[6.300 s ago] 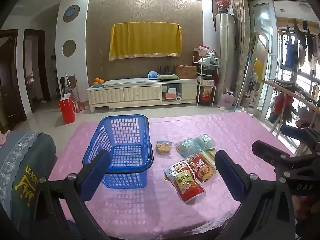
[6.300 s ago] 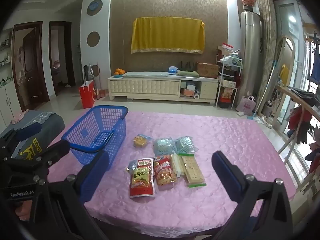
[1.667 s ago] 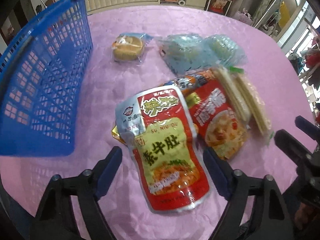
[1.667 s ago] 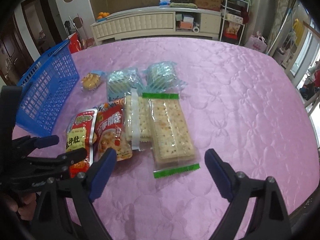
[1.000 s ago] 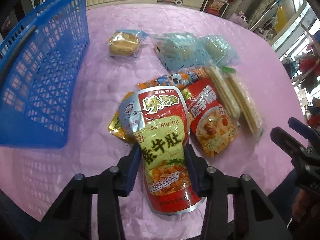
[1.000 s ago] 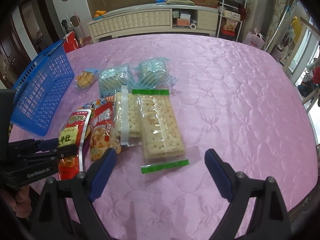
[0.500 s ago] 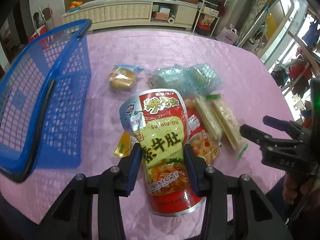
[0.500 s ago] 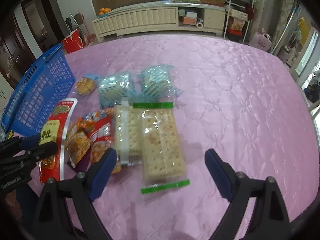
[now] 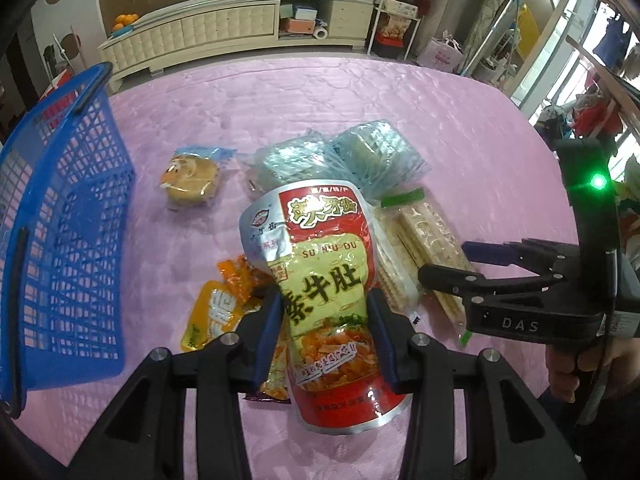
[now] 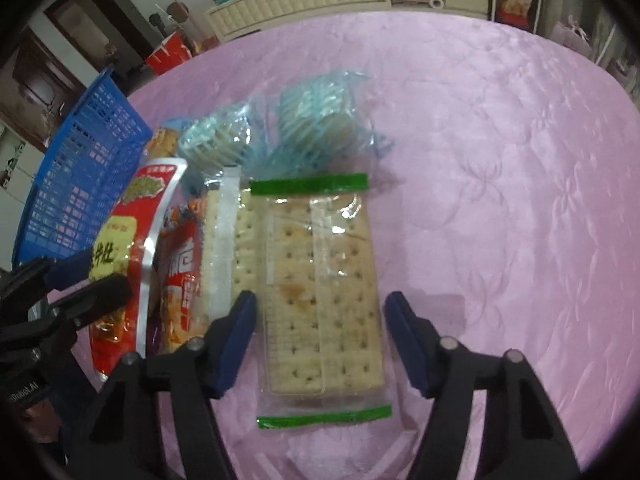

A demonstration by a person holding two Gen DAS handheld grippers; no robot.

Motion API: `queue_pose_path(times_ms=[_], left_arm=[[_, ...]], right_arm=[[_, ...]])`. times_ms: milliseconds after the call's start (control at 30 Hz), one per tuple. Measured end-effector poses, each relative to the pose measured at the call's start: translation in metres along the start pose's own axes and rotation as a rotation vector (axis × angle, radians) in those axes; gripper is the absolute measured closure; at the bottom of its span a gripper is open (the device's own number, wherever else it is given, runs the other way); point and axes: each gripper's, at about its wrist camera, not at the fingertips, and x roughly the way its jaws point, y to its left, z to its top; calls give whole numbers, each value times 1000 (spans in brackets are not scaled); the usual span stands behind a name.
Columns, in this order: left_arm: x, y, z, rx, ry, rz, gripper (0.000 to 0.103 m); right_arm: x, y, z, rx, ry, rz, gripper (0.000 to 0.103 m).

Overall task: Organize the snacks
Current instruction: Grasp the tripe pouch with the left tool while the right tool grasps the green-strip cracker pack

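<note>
Red-yellow snack pouch (image 9: 328, 280) clamped in left gripper (image 9: 326, 332), lifted above pink desk (image 9: 280, 100), blue basket (image 9: 60, 220) to its left. Right gripper (image 10: 320, 344) parted wide, straddling green-edged cracker pack (image 10: 320, 292) lying flat on desk. Blue-wrapped packs (image 10: 312, 120) beyond.

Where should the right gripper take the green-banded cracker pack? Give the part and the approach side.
Grip the cracker pack across its two long edges, at the near half, coming from above at its near end. It lies flat and lengthwise, already between the open fingers of the right gripper. The left finger must slip between it and the neighbouring cracker pack.
</note>
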Motion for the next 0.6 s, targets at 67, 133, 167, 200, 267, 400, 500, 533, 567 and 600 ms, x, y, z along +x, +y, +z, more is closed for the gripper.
queue_pose_path(times_ms=[67,133,167,200,267,400,500,533,567,600], left_arm=[[3,-1,-2,5,3,0,63],[0,-3,-4,8,4,-2,63],[-1,-4,-4,10,2,-3,63],[-3,-5,-4,12,-1,-5,63],[-10,-4,-5,12,-13,-7,63],[-31,-3,-7,15,-50,-11,63],[-52,0,-9,22,-90,-20,63],[-58,2,-11,25,-103,-24,63],[-68,5,-11,31,-123,-25,63],[-75,6,-11,35,-136,-25,63]], right_arm=[[-2,1,0,0,-4,-2,43],[-4,2,-2,5,-10,11,45],[-5,3,-3,8,-9,15,45],[-6,4,-4,7,-8,15,46],[-13,6,-9,2,-20,2,46],[-33,15,-17,-6,-62,-19,46],[-55,27,-20,-5,-102,-24,46],[-64,31,-22,-4,-116,-27,46],[-72,37,-23,-6,-132,-32,46],[-79,44,-25,-9,-147,-37,46]])
